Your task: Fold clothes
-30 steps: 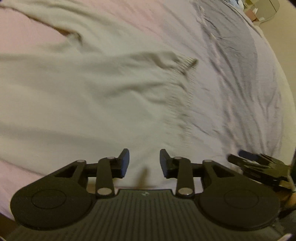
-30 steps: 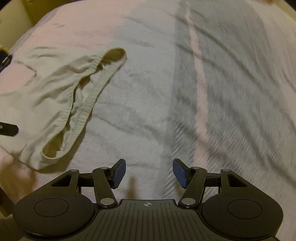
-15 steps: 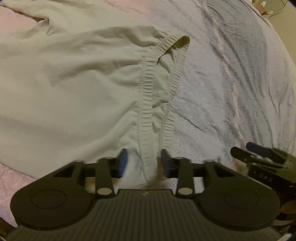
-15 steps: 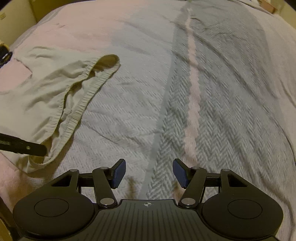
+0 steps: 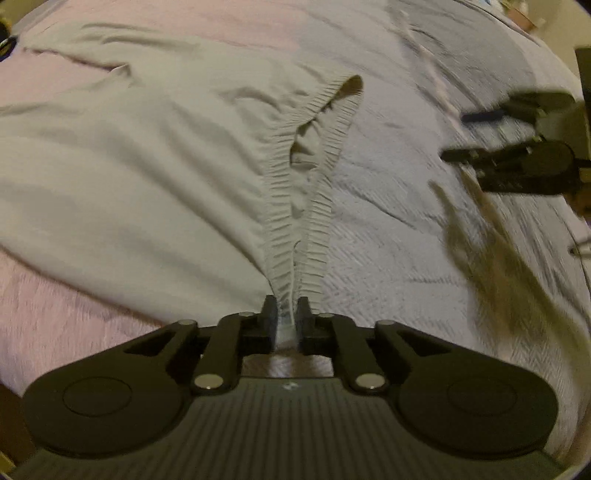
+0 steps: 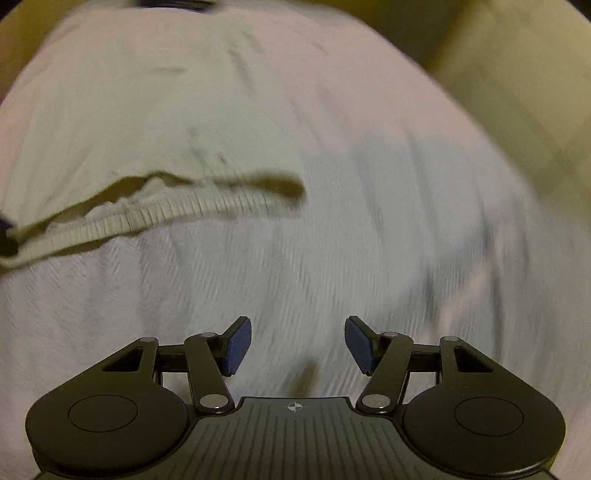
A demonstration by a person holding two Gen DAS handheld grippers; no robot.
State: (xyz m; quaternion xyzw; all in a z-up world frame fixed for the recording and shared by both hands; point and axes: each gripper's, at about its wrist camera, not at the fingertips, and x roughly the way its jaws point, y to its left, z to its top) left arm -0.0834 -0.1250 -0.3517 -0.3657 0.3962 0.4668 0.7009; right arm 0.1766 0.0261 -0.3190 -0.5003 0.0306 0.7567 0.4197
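Observation:
A pale beige garment [image 5: 147,177] with a ribbed elastic waistband [image 5: 280,236] lies spread on the bed. My left gripper [image 5: 285,308] is shut on the near end of that waistband. The waistband's far end gapes open [image 5: 343,92]. My right gripper [image 6: 297,345] is open and empty above the bedspread; the waistband [image 6: 166,214] lies ahead of it to the left. It also shows blurred in the left wrist view [image 5: 517,155], off to the right of the garment.
The bedspread [image 5: 424,240] is grey herringbone with a pink part [image 5: 55,314] at the left. A yellowish wall or floor [image 6: 517,74] lies past the bed's edge in the right wrist view. A dark object [image 6: 173,3] sits at the top edge.
My left gripper has closed on the waistband's near end. My right gripper has swung left to face the garment, still open; its view is blurred by motion.

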